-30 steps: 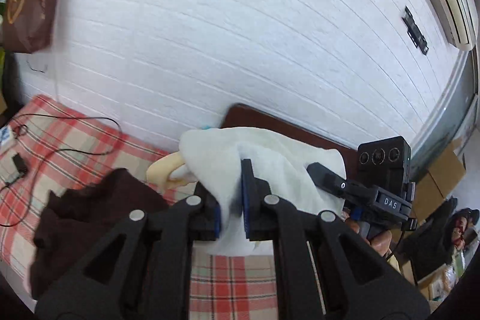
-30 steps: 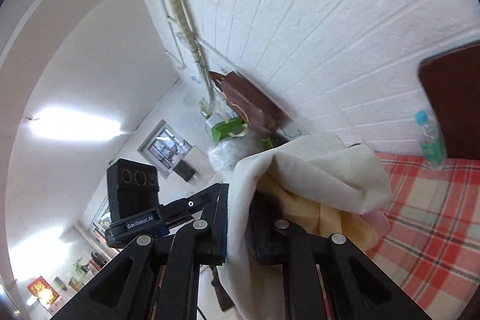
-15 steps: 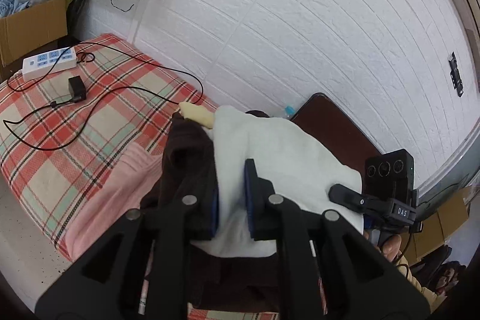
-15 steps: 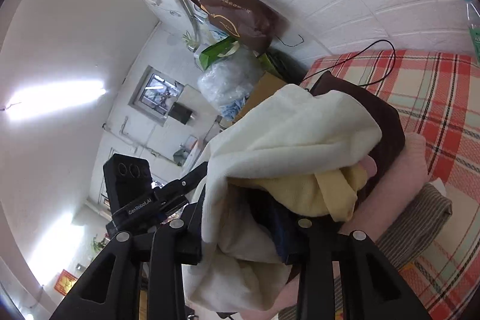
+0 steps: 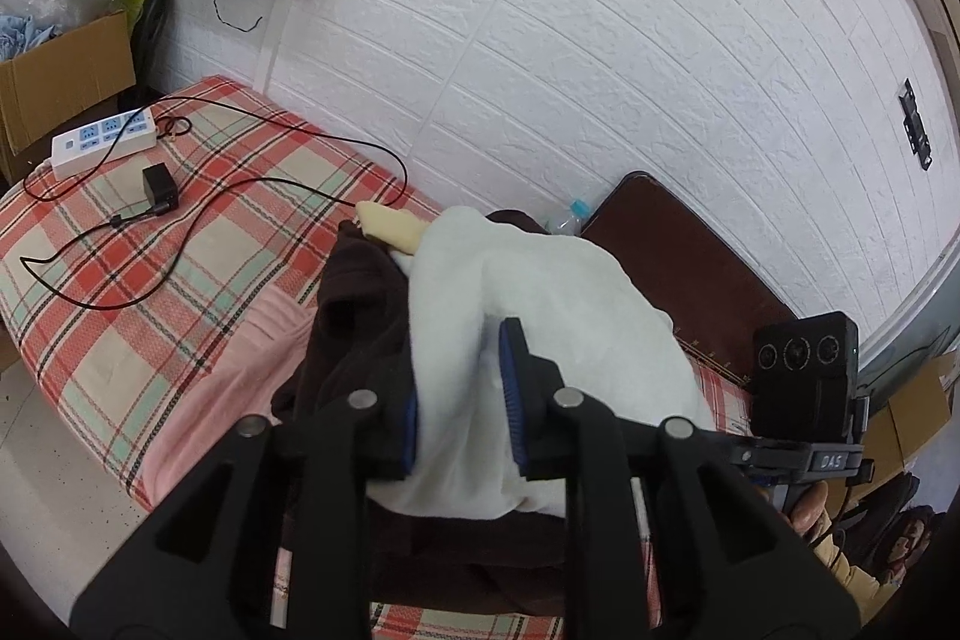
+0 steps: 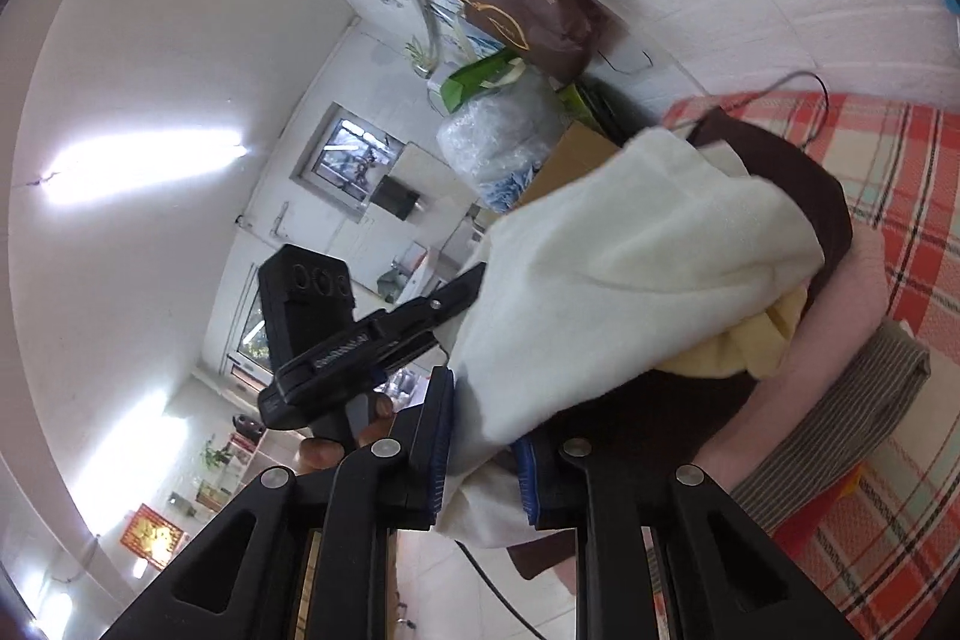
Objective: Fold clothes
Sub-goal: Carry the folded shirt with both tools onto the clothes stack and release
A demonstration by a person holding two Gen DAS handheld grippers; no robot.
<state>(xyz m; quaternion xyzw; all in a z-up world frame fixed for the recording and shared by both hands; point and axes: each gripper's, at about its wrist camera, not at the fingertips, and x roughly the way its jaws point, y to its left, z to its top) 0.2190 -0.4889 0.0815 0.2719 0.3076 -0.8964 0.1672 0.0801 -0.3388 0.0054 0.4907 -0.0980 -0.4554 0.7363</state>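
Both tools, left and right, pinch the white cloth above the clothes pile; folding looks barely begun.

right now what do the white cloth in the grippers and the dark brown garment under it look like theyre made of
White cloth: likely fleece or terry, matte, with a fuzzy nap and soft rounded folds. Dark brown garment: seemingly a heavier fleece or knit, matte, with thick creases and no sheen. Left gripper and right gripper both pinch the white cloth.

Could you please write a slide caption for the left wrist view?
Left hand-held gripper grips a white fleece garment over dark brown clothing on a plaid-covered bed.
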